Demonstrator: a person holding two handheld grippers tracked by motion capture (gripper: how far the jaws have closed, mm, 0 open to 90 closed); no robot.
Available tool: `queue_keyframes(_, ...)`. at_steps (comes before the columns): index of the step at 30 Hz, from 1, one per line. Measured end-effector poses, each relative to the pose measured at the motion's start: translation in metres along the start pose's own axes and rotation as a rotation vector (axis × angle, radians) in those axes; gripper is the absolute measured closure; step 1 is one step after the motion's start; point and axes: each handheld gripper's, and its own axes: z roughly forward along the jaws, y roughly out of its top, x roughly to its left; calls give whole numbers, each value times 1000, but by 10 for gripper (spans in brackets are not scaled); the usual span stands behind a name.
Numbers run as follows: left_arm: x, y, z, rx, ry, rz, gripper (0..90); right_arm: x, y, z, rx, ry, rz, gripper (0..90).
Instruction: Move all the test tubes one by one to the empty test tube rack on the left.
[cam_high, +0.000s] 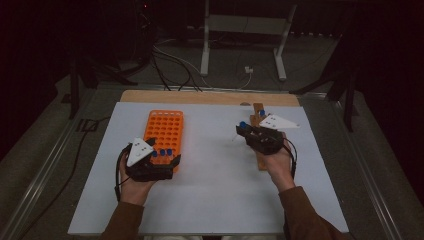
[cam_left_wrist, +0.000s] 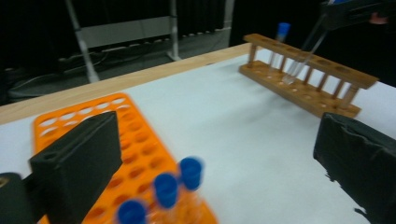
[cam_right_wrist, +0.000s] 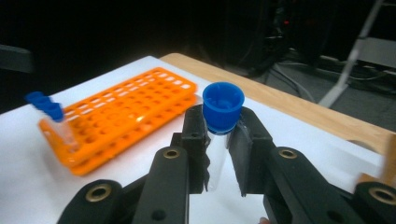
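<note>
The right tool (cam_right_wrist: 218, 154) is clamped on a clear plastic tube with a blue cap (cam_right_wrist: 220, 126), held in the air above the brown wooden tube rack (cam_high: 258, 145) near the right edge of the white counter (cam_high: 215, 170). The left tool (cam_left_wrist: 215, 163), its jaws wide apart, sits at the near end of the orange plastic grid rack (cam_high: 164, 131) toward the counter's left edge, where three blue-capped tubes (cam_left_wrist: 166, 189) stand.

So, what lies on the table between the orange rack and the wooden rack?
Nothing: the high view shows bare white table between the orange rack and the wooden rack. The left gripper view shows the same bare stretch.
</note>
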Motion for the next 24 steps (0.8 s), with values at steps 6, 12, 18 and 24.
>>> queue_keyframes(6,-14,6,17,23,-37,31,59,18,1,10,19,58,4,760)
queue_keyframes(12,-23,7,31,48,-50,52,78,35,4,18,35,100,3,760)
queue_keyframes(18,-32,9,40,47,-61,75,191,52,7,27,42,139,-8,760)
queue_keyframes(24,-39,12,47,46,-71,105,355,67,11,33,46,171,-17,760)
